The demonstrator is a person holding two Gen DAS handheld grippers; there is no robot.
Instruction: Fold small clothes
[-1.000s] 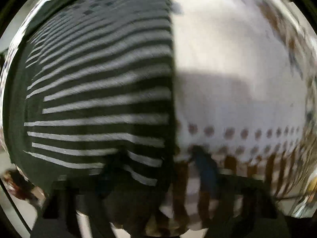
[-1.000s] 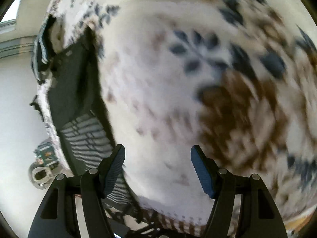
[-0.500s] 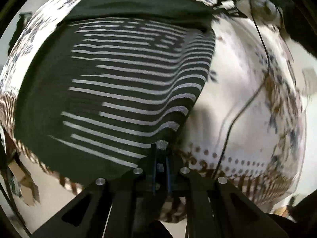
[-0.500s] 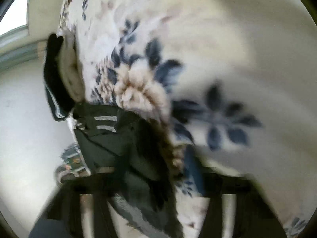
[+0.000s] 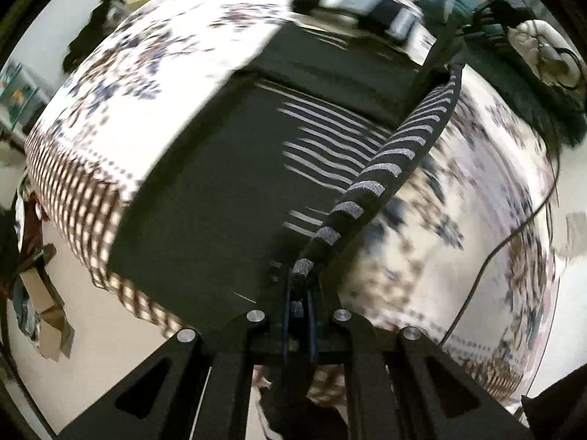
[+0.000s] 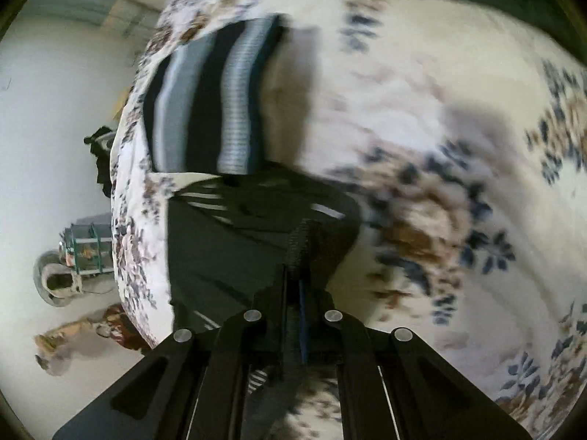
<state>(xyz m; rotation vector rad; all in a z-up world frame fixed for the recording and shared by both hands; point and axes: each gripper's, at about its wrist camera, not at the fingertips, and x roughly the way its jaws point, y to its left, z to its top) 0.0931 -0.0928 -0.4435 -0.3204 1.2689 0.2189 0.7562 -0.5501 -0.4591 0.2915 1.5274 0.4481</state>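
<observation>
Striped garment [image 5: 234, 190] edge now lifted, both pinching

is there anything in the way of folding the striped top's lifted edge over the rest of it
Nothing visible. Both the left gripper and right gripper are shut on the striped top, whose flat part looks bare. The folded grey-striped garment lies past its far end.

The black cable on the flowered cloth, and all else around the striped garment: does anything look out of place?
Only the black cable looks odd: it trails loose across the flowered cloth beside the striped garment, which both closed grippers, left and right, pinch by its edge.
</observation>
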